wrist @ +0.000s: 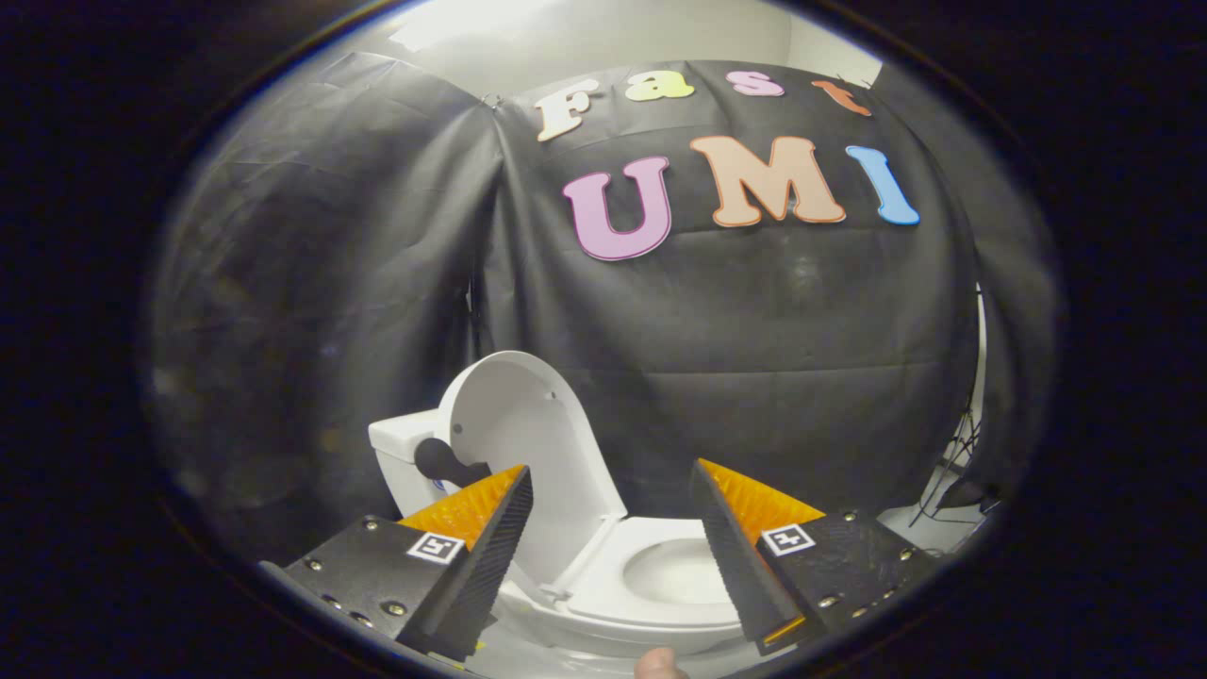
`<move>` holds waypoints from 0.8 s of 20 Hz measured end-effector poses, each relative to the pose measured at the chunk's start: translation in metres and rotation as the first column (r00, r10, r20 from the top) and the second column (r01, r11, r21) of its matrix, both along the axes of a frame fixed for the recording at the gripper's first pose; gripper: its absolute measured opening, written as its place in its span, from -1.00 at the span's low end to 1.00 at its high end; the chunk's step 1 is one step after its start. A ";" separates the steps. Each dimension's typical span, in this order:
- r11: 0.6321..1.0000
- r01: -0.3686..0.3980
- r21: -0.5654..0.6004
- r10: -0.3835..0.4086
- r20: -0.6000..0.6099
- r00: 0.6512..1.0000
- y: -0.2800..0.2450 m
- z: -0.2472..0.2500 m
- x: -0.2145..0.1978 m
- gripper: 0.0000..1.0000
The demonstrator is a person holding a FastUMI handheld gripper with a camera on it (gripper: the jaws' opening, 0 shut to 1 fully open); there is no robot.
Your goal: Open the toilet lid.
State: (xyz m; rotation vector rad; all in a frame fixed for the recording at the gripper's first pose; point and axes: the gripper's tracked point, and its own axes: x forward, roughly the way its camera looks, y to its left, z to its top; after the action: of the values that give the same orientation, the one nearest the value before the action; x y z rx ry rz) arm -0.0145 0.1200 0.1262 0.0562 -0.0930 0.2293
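Note:
A white toilet stands just ahead of my fingers. Its lid is raised upright and leans back toward the white tank. The seat ring lies flat around the open bowl. A black flush handle sticks out from the tank beside the lid. My gripper is open, its two orange-and-black fingers spread wide on either side of the bowl, with nothing held between them. The left finger overlaps the lid's lower edge in the view.
Black cloth walls close in behind and to both sides of the toilet. A dark tripod-like stand sits at the far right on a pale floor. A fingertip shows at the bottom, below the bowl.

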 end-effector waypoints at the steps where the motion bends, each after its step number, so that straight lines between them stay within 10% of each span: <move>1: 1.000 0.012 0.001 -0.012 0.003 1.000 -0.012 0.001 -0.003 0.97; 16: 0.980 0.184 0.077 -0.180 -0.061 0.982 -0.146 -0.047 -0.007 0.97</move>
State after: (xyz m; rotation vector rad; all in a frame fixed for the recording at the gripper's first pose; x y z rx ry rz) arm -0.0217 -0.0259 0.0795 0.1355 -0.0539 0.0408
